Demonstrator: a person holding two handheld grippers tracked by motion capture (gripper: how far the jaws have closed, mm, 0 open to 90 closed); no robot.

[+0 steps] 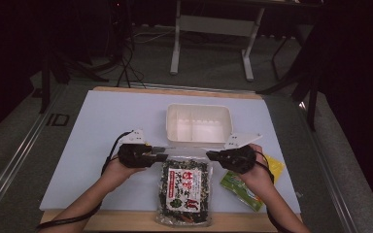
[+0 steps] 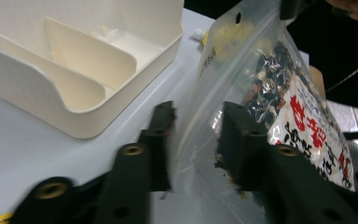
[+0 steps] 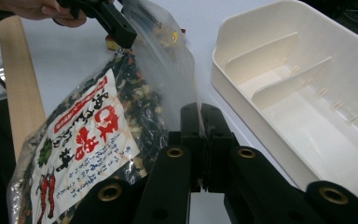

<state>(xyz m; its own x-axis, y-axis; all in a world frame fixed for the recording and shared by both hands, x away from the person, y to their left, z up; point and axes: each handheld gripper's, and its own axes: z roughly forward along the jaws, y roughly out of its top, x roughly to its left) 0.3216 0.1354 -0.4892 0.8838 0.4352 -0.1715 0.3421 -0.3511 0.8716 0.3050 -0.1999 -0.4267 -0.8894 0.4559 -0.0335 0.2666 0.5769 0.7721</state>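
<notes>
Clear plastic bag (image 1: 184, 191) of dark dried mix, with a white and red label, lies on the pale table (image 1: 102, 145) near its front edge, its top edge lifted between two grippers. The right gripper (image 3: 199, 121) has its jaws pressed together, pinching one top corner. The left gripper (image 2: 196, 140) has its jaws spread either side of the other corner, not pressing it. A cream divided tray (image 1: 199, 124) sits just behind the bag.
</notes>
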